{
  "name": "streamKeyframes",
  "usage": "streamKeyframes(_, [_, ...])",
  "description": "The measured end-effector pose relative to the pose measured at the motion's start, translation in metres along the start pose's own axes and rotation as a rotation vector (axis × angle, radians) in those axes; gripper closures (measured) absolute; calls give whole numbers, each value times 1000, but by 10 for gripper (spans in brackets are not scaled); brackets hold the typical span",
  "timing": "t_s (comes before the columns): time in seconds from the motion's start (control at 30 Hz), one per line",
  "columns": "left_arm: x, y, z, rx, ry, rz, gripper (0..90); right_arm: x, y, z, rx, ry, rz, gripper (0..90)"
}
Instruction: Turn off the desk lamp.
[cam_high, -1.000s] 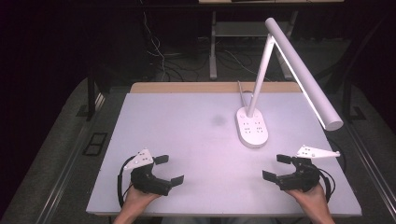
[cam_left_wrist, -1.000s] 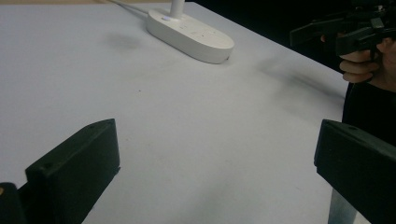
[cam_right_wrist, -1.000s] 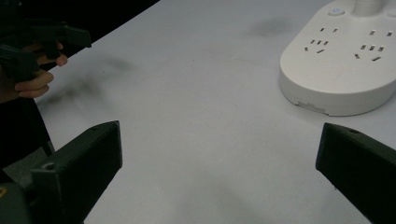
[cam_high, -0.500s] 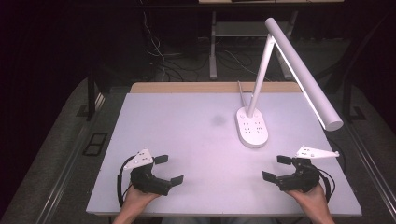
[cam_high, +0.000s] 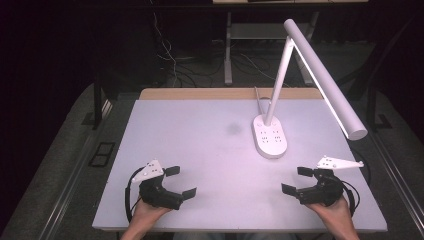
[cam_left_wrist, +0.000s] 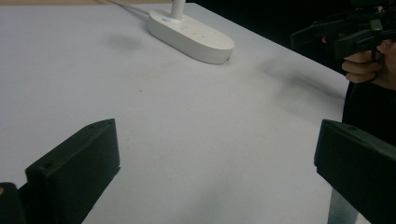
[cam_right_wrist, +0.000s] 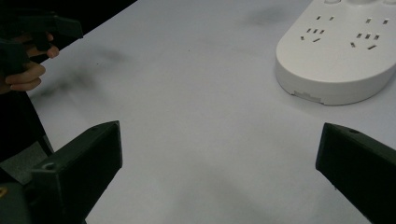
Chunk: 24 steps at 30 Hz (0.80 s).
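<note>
White lamp (cam_high: 310, 75) stands on the table (cam_high: 200, 145), its long head slanting down toward the right gripper (cam_high: 298, 180); it and the left gripper (cam_high: 181, 181) gape wide, empty.

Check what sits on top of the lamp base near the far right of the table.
The lamp base carries groups of socket slots and the white stem rising from its far end. Whatever lies beneath the base is covered.

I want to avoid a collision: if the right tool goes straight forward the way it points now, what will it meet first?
Probably nothing nearby: the right tool points left across bare table, toward the left tool. The lamp base lies off to the side, though depth is uncertain.
</note>
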<state>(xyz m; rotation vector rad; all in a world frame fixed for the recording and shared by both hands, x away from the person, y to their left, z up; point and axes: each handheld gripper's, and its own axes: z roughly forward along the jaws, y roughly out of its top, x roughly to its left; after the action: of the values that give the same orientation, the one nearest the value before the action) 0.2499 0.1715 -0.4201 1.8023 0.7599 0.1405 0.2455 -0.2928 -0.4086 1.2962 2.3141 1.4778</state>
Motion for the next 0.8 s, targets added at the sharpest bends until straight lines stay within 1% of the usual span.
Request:
streamKeyframes(0.13, [0,0,0,2,-2,0,0,0,4,-1,5,-3,-3,5])
streamKeyframes(0.23, [0,0,0,-4,-1,-4,0,-1,8,-2,18,-6,-13,5])
streamKeyframes(0.27, [0,0,0,-4,-2,-1,0,-1,9,-3,24,-8,-9,5])
streamKeyframes(0.47, [2,0,-1,-4,4,-4,0,-4,18,-3,29,-8,-17,5])
streamKeyframes(0.63, [3,0,-1,-4,5,-4,0,-6,23,-3,29,-6,-18,5])
streamKeyframes(0.67, [3,0,-1,-4,6,-2,0,-7,26,-3,36,-10,-16,5])
streamKeyframes(0.8, [2,0,0,0,6,4,0,-9,31,-4,35,-6,-7,5])
